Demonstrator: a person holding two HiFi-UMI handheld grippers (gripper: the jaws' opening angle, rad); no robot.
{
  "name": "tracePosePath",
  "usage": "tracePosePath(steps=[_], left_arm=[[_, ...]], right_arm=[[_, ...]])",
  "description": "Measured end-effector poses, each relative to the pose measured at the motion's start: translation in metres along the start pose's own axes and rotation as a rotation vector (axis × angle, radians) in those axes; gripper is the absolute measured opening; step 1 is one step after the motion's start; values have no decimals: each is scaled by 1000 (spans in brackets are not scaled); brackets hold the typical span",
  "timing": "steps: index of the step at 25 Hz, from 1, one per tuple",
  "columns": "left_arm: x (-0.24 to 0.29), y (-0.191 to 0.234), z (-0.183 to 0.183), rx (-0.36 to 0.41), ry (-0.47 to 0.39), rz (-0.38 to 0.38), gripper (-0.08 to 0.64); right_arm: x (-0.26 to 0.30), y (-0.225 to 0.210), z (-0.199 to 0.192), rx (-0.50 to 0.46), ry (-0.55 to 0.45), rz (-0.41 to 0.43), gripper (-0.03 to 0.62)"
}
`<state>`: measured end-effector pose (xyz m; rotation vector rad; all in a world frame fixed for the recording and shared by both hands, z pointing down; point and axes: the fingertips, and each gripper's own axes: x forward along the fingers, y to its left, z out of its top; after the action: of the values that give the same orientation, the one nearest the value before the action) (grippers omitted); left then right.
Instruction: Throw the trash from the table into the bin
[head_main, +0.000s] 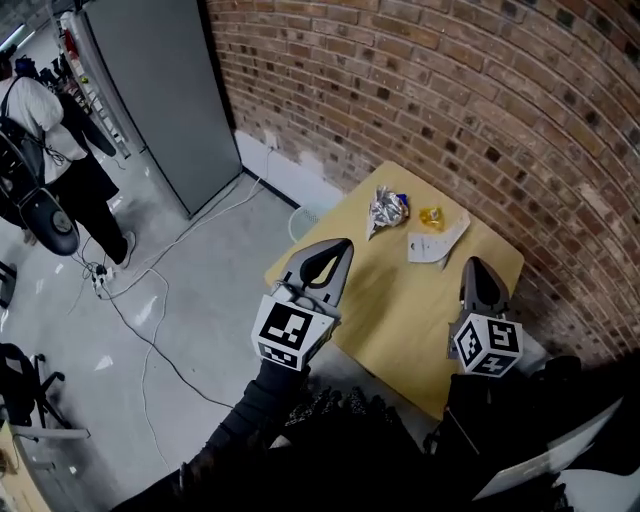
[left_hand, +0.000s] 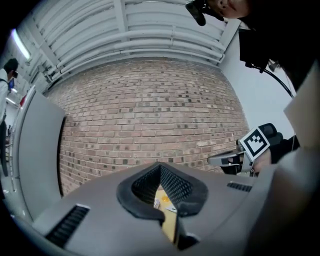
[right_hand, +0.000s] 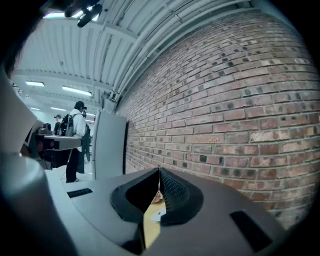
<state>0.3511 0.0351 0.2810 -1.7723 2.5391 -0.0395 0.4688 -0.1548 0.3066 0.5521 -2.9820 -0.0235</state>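
**Both grippers closed short of the trash**

The left gripper (head_main: 343, 246) and right gripper (head_main: 473, 264) hung at centre frame, each with jaws pressed together on nothing. Beyond them on the yellow table (head_main: 400, 310), near the brick wall (head_main: 450, 90), lay crumpled foil (head_main: 386, 208), a yellow wrapper (head_main: 431, 217) and white paper (head_main: 437, 244), all in open view. A white bin (head_main: 303, 220) peeked out beside the table's left corner. Cables (head_main: 130, 300) crossed the floor at lower left, and a grey cabinet (head_main: 150, 90) stood at upper left.

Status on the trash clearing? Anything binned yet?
Done: nothing visible. The crumpled foil wrapper, small yellow scrap and white paper all lie on the table.
In hand: nothing. The left hand-held gripper and right hand-held gripper are both shut and empty, by the table's near edge.
Left: all three pieces into the white bin beside the table.
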Motion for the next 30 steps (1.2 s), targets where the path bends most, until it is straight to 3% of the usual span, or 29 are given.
tracePosePath(steps=[6, 16, 30], left_arm=[[17, 41, -2, 40, 9, -136, 6], [38, 72, 2, 6, -24, -298, 6], [97, 77, -8, -8, 8, -334, 6]], right_arm=[[18, 17, 1, 10, 18, -132, 12], [22, 40, 11, 21, 18, -283, 12], [63, -11, -22, 59, 95, -360, 15]])
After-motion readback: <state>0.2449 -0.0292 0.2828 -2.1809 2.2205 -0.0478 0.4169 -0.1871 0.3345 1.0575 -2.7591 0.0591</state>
